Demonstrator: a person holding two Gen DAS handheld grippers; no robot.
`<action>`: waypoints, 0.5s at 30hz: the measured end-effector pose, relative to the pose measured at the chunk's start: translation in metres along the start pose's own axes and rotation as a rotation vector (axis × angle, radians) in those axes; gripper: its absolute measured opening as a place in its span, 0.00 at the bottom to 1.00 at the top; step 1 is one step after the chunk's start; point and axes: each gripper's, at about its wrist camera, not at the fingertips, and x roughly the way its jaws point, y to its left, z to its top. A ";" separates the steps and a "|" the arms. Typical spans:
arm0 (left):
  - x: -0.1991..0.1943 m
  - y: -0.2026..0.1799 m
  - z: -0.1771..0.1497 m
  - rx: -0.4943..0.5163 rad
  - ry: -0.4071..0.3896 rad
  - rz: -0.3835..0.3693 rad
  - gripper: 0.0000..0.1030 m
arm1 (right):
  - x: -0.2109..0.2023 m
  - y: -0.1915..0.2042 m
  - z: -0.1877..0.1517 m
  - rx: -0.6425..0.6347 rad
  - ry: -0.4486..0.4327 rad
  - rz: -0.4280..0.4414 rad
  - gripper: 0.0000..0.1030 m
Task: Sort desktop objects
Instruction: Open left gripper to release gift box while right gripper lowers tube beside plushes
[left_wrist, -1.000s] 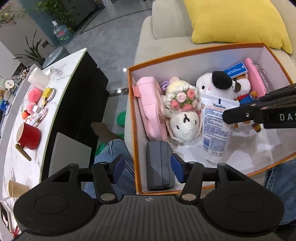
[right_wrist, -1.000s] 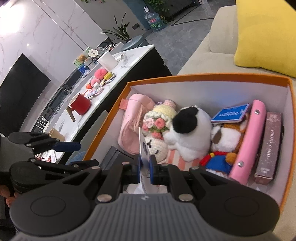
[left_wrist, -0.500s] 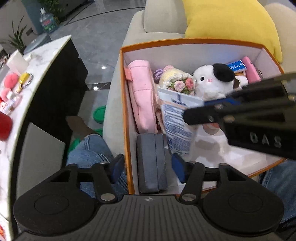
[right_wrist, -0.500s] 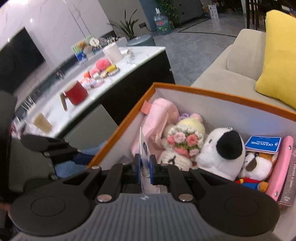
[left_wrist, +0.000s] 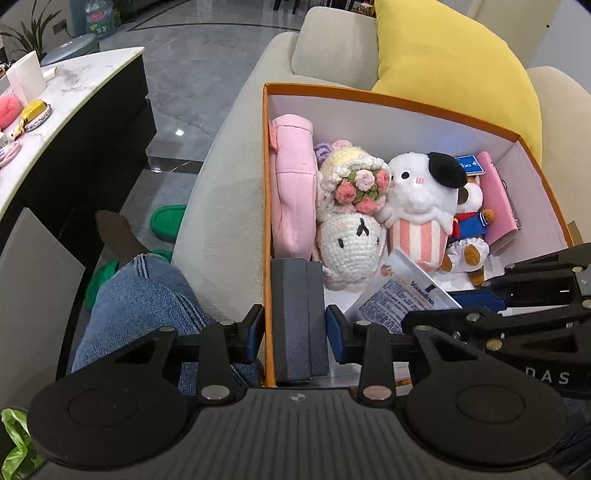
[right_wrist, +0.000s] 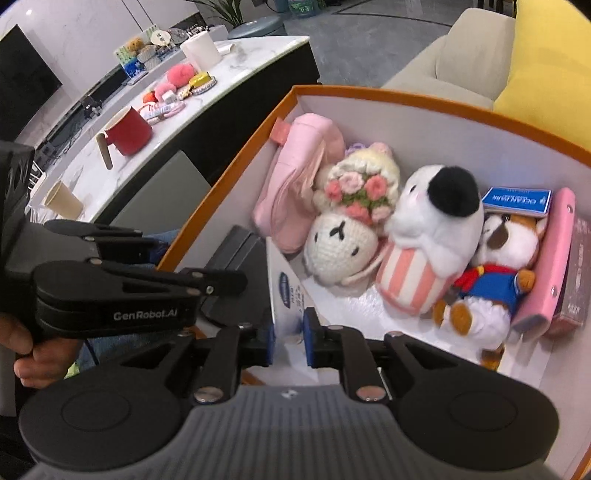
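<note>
While the left tool points steeply down at the near left corner of the orange box, its jaws have just been closing; one pad stands outside the box wall and the other inside, so the wall and the dark grey case are both between them. If the pads already press, I cannot tell. The grey case stands on its edge against this wall, inside the box. The right tool has just been opening its jaws a little and is released: the flat end of the white Vaseline tube is in the narrow gap, tilted, with its body lying on the box floor. Behind the tube lie a crochet doll with a flower crown, a white plush with a black ear, and a small dog plush. A pink pouch leans on the left wall, just behind the grey case. The box rests on a beige sofa, near a yellow cushion. Well apart, a red mug stands on the marble bench
</note>
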 end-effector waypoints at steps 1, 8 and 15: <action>0.000 -0.001 0.000 0.001 -0.002 0.002 0.40 | -0.001 0.002 0.000 0.007 -0.007 -0.019 0.13; 0.000 -0.009 -0.001 0.059 -0.007 0.038 0.40 | -0.003 0.008 0.012 0.129 -0.134 -0.097 0.11; 0.001 -0.012 -0.003 0.096 -0.006 0.043 0.43 | 0.011 0.019 0.010 0.169 -0.181 -0.129 0.12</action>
